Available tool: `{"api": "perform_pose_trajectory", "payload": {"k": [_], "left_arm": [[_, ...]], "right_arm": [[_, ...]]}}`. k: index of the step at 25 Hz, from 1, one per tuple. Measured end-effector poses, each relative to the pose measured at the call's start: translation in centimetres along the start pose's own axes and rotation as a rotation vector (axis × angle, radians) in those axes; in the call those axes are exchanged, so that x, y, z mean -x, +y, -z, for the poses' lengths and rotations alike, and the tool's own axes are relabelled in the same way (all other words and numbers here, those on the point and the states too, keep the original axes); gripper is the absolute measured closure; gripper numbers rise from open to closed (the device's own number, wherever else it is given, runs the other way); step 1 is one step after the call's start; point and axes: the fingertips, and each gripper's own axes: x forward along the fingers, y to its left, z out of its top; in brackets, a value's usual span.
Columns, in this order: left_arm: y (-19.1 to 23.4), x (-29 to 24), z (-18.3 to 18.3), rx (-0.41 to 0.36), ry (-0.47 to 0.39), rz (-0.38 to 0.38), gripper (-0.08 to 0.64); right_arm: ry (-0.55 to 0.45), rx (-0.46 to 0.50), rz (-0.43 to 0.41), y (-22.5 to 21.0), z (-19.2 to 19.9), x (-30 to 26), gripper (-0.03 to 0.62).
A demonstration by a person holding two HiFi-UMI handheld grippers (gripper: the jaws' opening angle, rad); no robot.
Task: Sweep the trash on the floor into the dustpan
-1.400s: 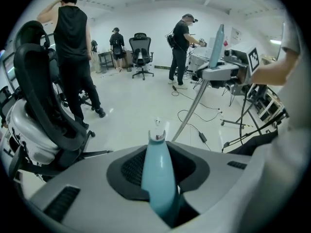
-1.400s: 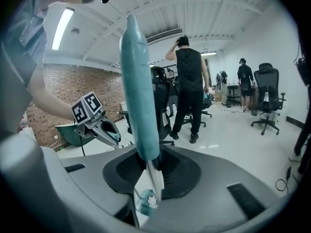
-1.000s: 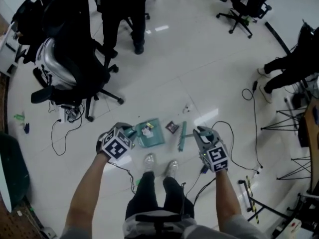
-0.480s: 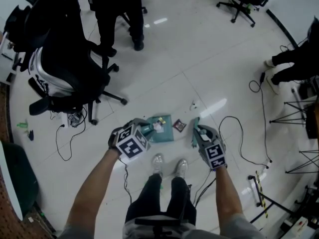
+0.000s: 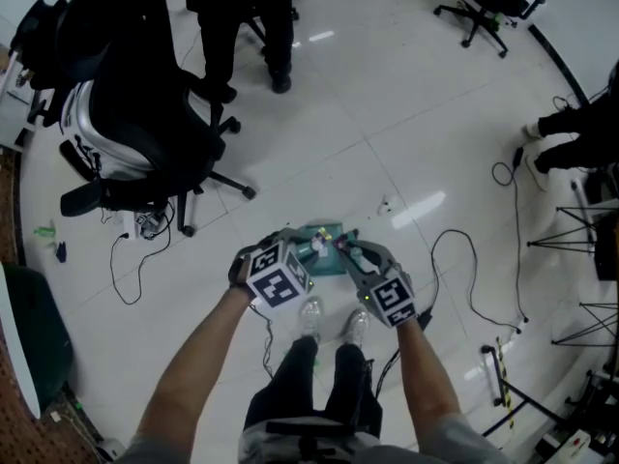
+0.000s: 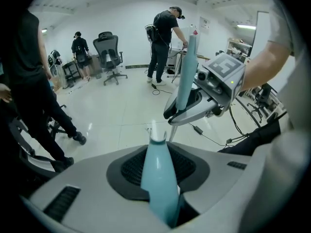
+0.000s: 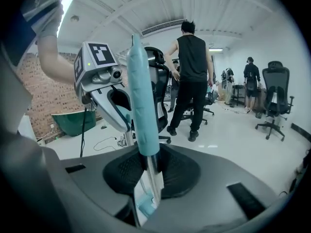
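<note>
Two tools are in our hands: left fingers hold the dustpan on the floor, right fingers hold the brush. Some trash is in. One white bit is left.

Grey left claw and right claw carry black-and-white marker cubes; black trousers, pale shoes

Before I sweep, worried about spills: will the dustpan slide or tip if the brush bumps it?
Probably light: the dustpan looks like teal plastic. On the glossy floor it could slide, but the left gripper is clamped on its handle, which should steady it. Tilted, its loose scraps may spill.
</note>
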Motion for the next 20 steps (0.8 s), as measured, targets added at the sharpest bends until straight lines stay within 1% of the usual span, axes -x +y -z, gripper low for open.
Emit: {"api": "perform_pose_trajectory", "payload": {"k": [4,7,11,14,17,20], "left_arm": [[0.5,0.2,1.1,0.037,-0.01,0.006,0.46],[0.9,0.3,1.5,0.055,-0.015,0.0,0.46],[1.6,1.1,0.6,0.079,-0.04,-0.006,0.462],[2.2,1.0,-0.5,0.112,-0.054,-0.008,0.462],[2.8,0.5,-2.8,0.113,-0.064,-0.01,0.462],[3.3,-0.3,-6.2,0.102,-0.065,-0.014,0.462]], "right_arm": [[-0.031,-0.033,-0.043,1.2,-1.8,-0.4,0.526],[-0.056,-0.018,-0.058,1.7,-3.0,0.4,0.528],[-0.054,0.036,0.001,0.9,-4.7,3.0,0.526],[-0.051,0.053,0.064,-1.3,-5.6,5.8,0.526],[-0.062,0.054,0.123,-4.4,-6.1,8.6,0.526],[-0.104,0.066,0.153,-8.2,-6.7,11.1,0.526]]}}
